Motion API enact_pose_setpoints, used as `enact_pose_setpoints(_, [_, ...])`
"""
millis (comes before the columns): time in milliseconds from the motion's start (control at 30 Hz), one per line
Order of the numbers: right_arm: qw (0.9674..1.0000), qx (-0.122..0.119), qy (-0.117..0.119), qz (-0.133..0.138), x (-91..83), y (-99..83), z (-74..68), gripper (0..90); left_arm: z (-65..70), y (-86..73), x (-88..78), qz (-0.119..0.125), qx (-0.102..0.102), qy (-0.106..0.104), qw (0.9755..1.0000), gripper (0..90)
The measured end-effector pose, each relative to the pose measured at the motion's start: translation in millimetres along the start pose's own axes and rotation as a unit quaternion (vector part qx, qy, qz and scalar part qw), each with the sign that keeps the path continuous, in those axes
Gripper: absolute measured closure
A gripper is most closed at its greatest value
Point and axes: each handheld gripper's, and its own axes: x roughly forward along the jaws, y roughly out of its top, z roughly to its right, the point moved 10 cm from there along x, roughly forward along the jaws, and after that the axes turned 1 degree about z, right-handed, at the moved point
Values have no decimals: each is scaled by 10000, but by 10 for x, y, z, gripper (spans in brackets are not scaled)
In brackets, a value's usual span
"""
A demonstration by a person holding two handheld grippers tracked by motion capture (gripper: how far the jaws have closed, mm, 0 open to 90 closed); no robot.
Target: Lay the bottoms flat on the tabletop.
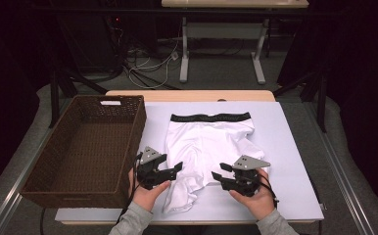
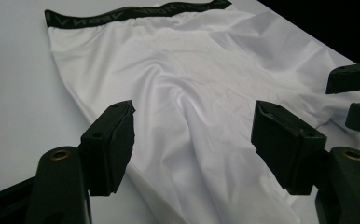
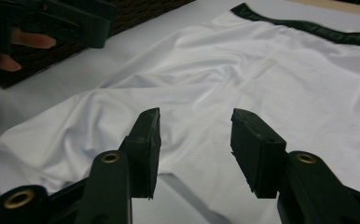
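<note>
White boxer shorts (image 1: 209,139) with a black waistband (image 1: 210,117) lie flat on the table, waistband at the far side and leg ends toward me. My left gripper (image 1: 176,175) hovers at the near left leg, jaws open and pointing right. My right gripper (image 1: 217,171) hovers at the near right leg, jaws open and pointing left. In the left gripper view the open jaws (image 2: 194,126) frame the wrinkled white cloth (image 2: 192,70) without pressing on it. In the right gripper view the open jaws (image 3: 194,135) stand just above the cloth (image 3: 262,70).
A dark brown wicker basket (image 1: 69,198) stands on the left part of the table, close to the left hand. The pale table top (image 1: 295,161) has bare room to the right of the shorts. Table legs and cables stand on the floor beyond the far edge.
</note>
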Motion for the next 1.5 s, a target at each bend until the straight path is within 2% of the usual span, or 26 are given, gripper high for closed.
enact_pose_setpoints(100, [9996,32,232,-128,34,-75,-163,552,8,-112,-30,-59,-11,1,10000,303])
enact_pose_setpoints(300, [9975,-133,596,-365,140,-212,-461,577,28,-234,-83,-100,-52,-42,9999,300])
enact_pose_setpoints(400, [9950,-247,784,-561,228,-303,-584,577,44,-252,-120,-58,-48,-46,10000,300])
enact_pose_setpoints(533, [9915,-411,1051,-649,315,-380,-748,573,64,-298,-174,-32,-33,-45,10000,300])
enact_pose_setpoints(567, [9910,-447,1057,-687,336,-401,-770,593,67,-316,-182,-39,-31,-50,10000,300])
enact_pose_setpoints(600, [9904,-523,1054,-719,356,-419,-781,649,70,-335,-188,-65,-28,-60,10000,300])
enact_pose_setpoints(700, [9886,-596,1053,-897,375,-465,-794,870,71,-374,-203,-107,-33,-55,9999,300])
enact_pose_setpoints(767, [9881,-571,1096,-919,352,-456,-804,891,72,-373,-217,-78,-53,-47,9999,300])
enact_pose_setpoints(867, [9897,-591,1028,-802,286,-393,-776,893,77,-369,-246,-54,-53,-47,10000,300])
enact_pose_setpoints(933, [9918,-477,980,-670,207,-326,-716,893,84,-368,-259,-28,-52,-46,10000,301])
enact_pose_setpoints(1133, [9973,-22,676,-288,-114,-172,-375,894,113,-410,-275,-72,-42,-64,9999,309])
enact_pose_setpoints(1267, [9987,126,419,-253,-254,-213,-148,894,188,-454,-264,-119,-2,-131,9998,314])
enact_pose_setpoints(1333, [9986,249,330,-331,-302,-265,-59,894,221,-477,-261,-152,62,-157,9997,317])
enact_pose_setpoints(1500, [9972,578,302,-368,-390,-373,9,893,394,-591,-249,-205,59,-337,9992,320])
